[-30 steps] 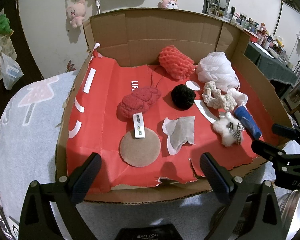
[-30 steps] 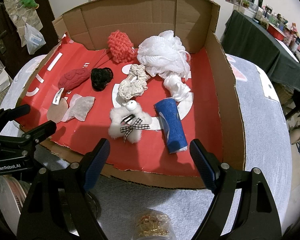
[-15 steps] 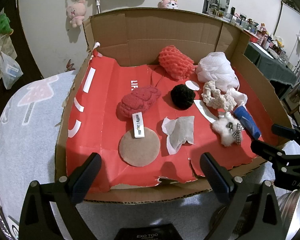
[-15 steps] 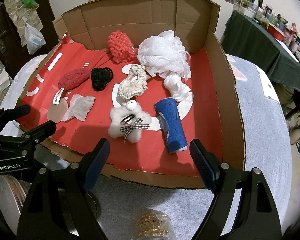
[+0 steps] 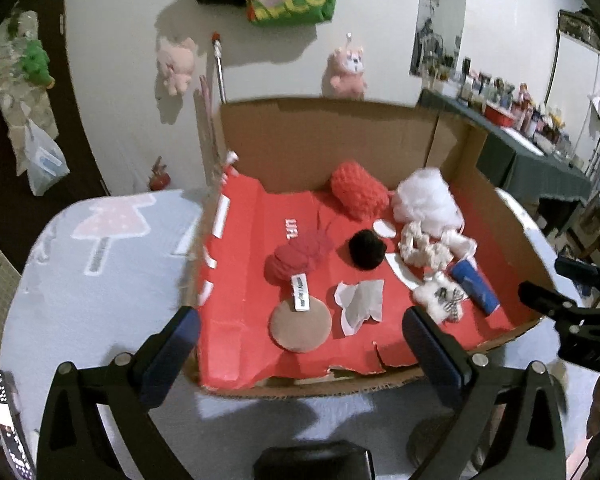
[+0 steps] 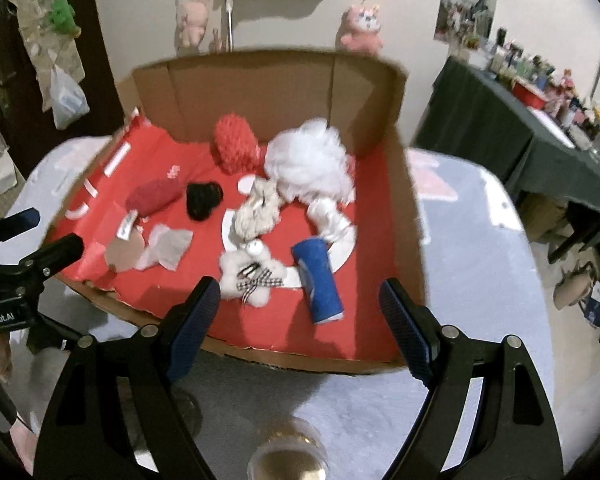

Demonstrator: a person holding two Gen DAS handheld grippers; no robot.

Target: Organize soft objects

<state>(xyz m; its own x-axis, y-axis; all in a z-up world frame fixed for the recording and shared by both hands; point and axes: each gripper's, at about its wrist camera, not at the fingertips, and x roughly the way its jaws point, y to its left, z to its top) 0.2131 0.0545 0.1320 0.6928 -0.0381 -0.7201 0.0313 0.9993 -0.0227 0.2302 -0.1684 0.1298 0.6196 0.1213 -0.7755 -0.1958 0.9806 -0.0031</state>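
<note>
A cardboard box [image 5: 332, 132] [image 6: 404, 184] with a red floor holds several soft things: a red knit ball [image 5: 358, 190] [image 6: 236, 144], a white mesh puff [image 5: 426, 200] [image 6: 312, 160], a dark red pad [image 5: 296, 258] [image 6: 154, 198], a black pompom [image 5: 366, 248] [image 6: 204, 200], a cream rope bundle [image 5: 422, 248] [image 6: 258, 210], a white plush with a checked bow [image 5: 440, 294] [image 6: 250, 274] and a blue roll [image 5: 474, 284] [image 6: 318, 280]. My left gripper [image 5: 300, 344] and right gripper [image 6: 298, 320] are open and empty, in front of the box's near edge.
A tan disc [image 5: 300, 322] with a label and a grey-white cloth scrap [image 5: 360, 300] lie near the box's front. The box stands on a pale blue mat [image 5: 100, 248]. A round metal object [image 6: 288, 458] sits below my right gripper. A dark green table [image 6: 500, 128] is at the right.
Both grippers have pulled back and tilted up from the box; it looks smaller and more wall shows. The objects in the box have not moved.
</note>
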